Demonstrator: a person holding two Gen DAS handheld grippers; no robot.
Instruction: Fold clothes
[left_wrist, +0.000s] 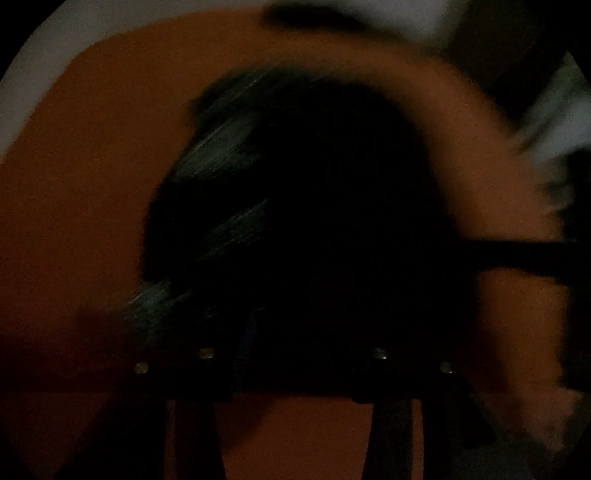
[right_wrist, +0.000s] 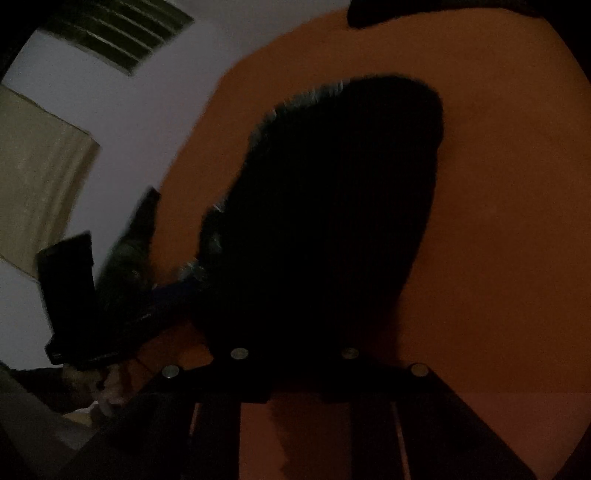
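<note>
A black garment (left_wrist: 314, 206) with pale grey-green streaks on its left edge lies bunched on an orange surface (left_wrist: 92, 166). My left gripper (left_wrist: 306, 325) hangs over the garment's near edge. Its finger mounts stand apart, but the tips merge into the dark cloth. In the right wrist view the same garment (right_wrist: 332, 206) fills the middle. My right gripper (right_wrist: 295, 332) points into its near end with its mounts close together and its tips lost in the dark. A hand (right_wrist: 107, 384) holds the left gripper's black body (right_wrist: 70, 295) beside the cloth's left edge.
The scene is dim and the left view is motion-blurred. A pale wall (right_wrist: 122, 110) with a slatted vent (right_wrist: 122, 29) and a beige panel (right_wrist: 33, 177) lie beyond the orange surface. Another dark shape (right_wrist: 373, 14) sits at the far edge. A dark bar (left_wrist: 524, 254) crosses from the right.
</note>
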